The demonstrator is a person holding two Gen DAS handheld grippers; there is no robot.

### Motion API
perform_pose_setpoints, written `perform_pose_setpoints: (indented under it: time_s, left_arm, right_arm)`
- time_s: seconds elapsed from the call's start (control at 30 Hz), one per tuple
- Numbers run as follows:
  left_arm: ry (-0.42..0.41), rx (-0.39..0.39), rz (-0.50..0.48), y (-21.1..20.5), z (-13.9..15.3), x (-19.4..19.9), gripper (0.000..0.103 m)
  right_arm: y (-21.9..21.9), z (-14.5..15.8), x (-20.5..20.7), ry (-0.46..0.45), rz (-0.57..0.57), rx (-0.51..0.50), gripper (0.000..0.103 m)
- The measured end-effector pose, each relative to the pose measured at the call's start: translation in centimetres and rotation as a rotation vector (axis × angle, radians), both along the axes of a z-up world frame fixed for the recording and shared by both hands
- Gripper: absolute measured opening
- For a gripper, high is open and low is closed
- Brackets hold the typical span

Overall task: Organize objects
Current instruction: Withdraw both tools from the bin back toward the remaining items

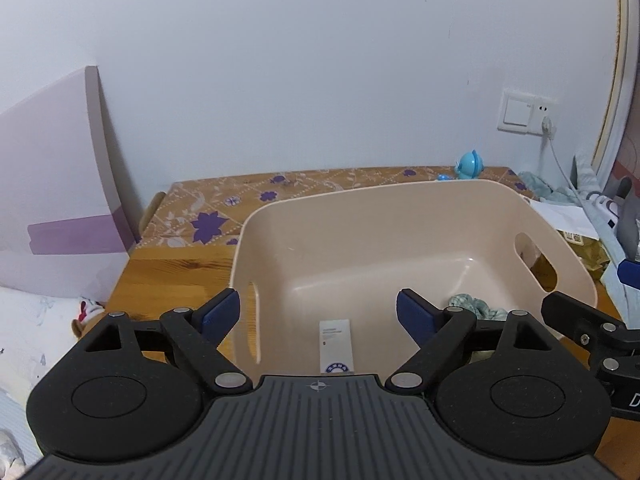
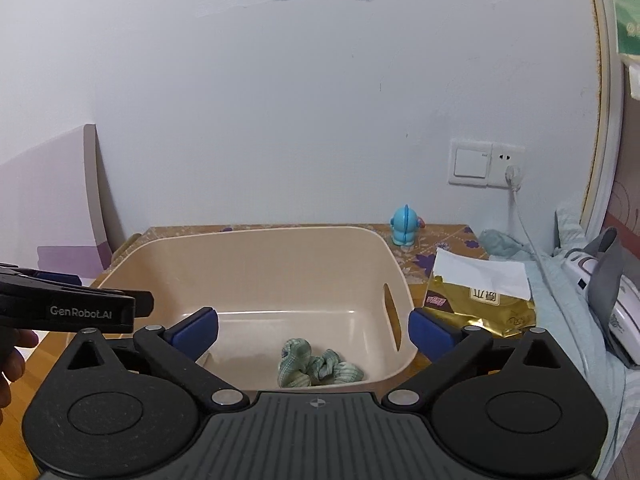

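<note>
Both claws gape empty, left claw lettered "GenRobot.AI", right claw; beige bin holds green-striped socks at 6 o'clock.

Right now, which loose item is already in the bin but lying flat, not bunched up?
The white box, lying flat on the floor of the beige bin near its front wall. The green cloth beside it is knotted up; the blue toy and gold packet sit outside.

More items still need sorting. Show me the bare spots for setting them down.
Free: most of the floor of the beige plastic bin, behind the white flat box and the crumpled green cloth; also the bare wooden tabletop left of it. Crowded: right of the bin, around the gold foil packet.
</note>
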State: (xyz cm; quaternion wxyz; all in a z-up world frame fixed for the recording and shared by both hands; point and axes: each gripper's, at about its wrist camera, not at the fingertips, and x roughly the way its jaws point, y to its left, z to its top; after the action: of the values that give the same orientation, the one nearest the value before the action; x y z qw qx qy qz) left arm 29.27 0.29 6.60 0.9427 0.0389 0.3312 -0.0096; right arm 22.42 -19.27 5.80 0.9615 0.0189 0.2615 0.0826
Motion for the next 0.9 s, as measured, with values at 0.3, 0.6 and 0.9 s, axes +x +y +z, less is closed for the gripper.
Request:
perform_pose_setpoints:
  time_s: [0.3, 0.6, 0.9]
  left_arm:
    - [-0.022, 0.005, -0.012, 0.3, 0.9, -3.2, 0.09]
    - [-0.034, -0.005, -0.009, 1.8, 1.2, -6.3, 0.09]
    - [-0.019, 0.01, -0.013, 3.4, 0.4, -8.8, 0.09]
  right_arm:
    - [-0.1, 1.0, -3.0, -0.01, 0.016, -0.017, 0.103]
    - [0.1, 1.3, -6.1, -0.024, 0.02, -0.03, 0.103]
    - [0.0, 0.8, -7.5, -0.007, 0.018, -0.025, 0.103]
